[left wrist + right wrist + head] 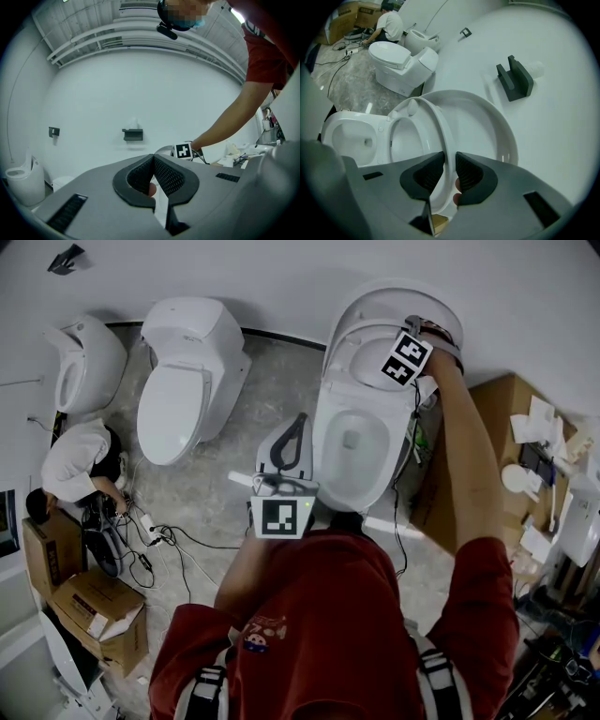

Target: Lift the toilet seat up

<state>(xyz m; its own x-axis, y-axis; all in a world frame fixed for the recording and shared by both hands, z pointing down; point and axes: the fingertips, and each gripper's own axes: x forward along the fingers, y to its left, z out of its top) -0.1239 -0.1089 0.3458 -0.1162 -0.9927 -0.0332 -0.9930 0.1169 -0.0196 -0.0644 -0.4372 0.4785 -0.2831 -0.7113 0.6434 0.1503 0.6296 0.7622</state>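
Nearest to you, your left gripper (153,157) hangs idle in front of your body with its dark ribbed fingers (171,176) pressed together on nothing, so it cannot catch anything that falls. Farther out, your right gripper (450,161) has its fingers (471,173) pinching the free edge of the white oval plastic toilet seat ring (443,129). The ring is already raised steeply and stands almost upright between the two pads. I think the main danger is in this pinch: the pads hold only a thin, smooth rim, so a small twist of your wrist could let it slide out. On the near side of the fingers the white ceramic toilet bowl (351,136) lies open below, and a freed ring would slam down on it. On the far side of the fingers stands the white rounded plastic lid (487,126), and the ring seems to be apart from it. If you push on, your far finger may be squeezed between ring and lid, so you should probably let go only once the ring leans past upright. Beyond the lid are only the pale wall and a dark grey bracket (514,79), well apart.
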